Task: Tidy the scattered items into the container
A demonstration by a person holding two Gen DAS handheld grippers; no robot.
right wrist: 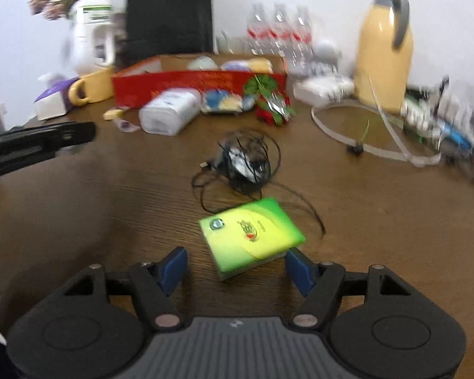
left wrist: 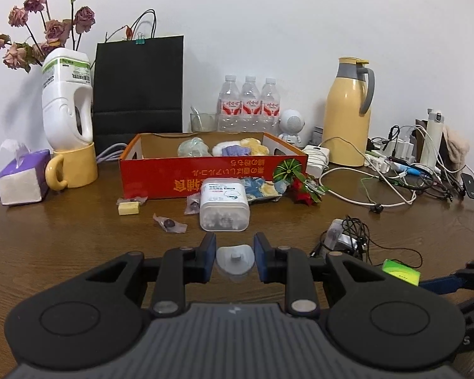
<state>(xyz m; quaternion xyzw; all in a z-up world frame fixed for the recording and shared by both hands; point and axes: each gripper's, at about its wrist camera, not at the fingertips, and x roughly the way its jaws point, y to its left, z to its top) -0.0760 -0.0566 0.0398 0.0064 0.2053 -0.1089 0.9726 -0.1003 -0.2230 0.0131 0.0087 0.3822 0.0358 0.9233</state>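
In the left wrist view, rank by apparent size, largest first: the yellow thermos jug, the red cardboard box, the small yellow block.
1. red cardboard box
2. yellow thermos jug
3. small yellow block

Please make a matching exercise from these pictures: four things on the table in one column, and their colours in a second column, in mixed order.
Things:
1. thermos jug
2. paper bag
3. cardboard box
4. small packet before the right gripper

Colours:
A. black
B. green and yellow
C. pale yellow with a grey handle
D. red outside

Pairs: 1-C, 2-A, 3-D, 4-B
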